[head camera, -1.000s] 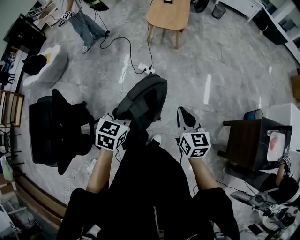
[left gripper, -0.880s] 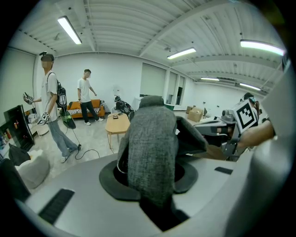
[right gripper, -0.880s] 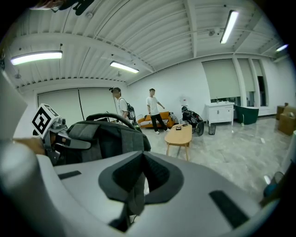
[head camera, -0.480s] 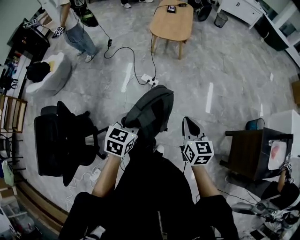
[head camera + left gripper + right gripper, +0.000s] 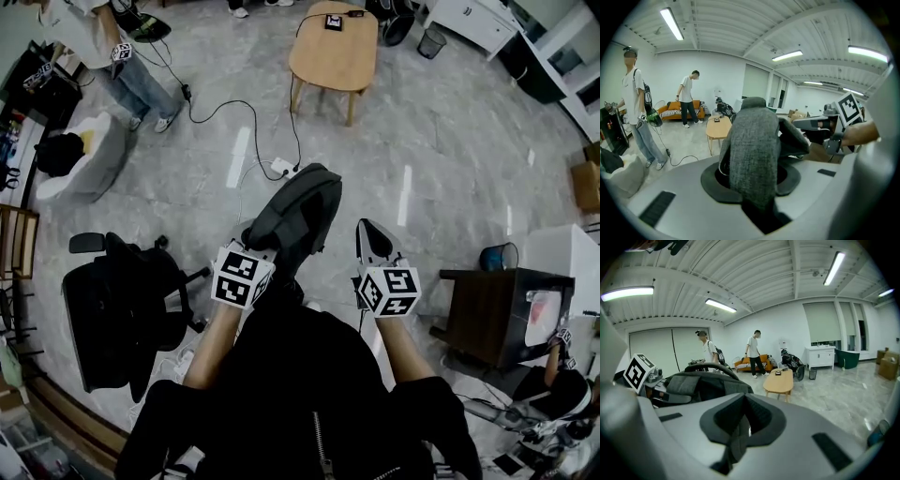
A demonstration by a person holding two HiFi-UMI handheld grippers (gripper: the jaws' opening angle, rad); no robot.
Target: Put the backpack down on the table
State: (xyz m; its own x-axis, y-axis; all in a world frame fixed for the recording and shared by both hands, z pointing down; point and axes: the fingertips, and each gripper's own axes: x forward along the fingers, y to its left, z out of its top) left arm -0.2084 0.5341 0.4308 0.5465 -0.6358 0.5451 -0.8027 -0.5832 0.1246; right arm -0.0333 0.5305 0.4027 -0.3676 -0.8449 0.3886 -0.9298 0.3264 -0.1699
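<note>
The left tongs (image 5: 752, 180) are clamped narrow on the grey strap (image 5: 752, 140) of the backpack (image 5: 295, 211), which hangs in the air well short of the wooden desk (image 5: 333, 56). Its lower end is hidden by the person's black jacket (image 5: 300, 375). The right tongs (image 5: 743, 425), equally short of the desk, are pressed together and empty.

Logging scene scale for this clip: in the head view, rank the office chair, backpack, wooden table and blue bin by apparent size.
1. office chair
2. backpack and wooden table: about alike. The backpack is nearer the camera, so I leave them unranked.
3. blue bin
</note>
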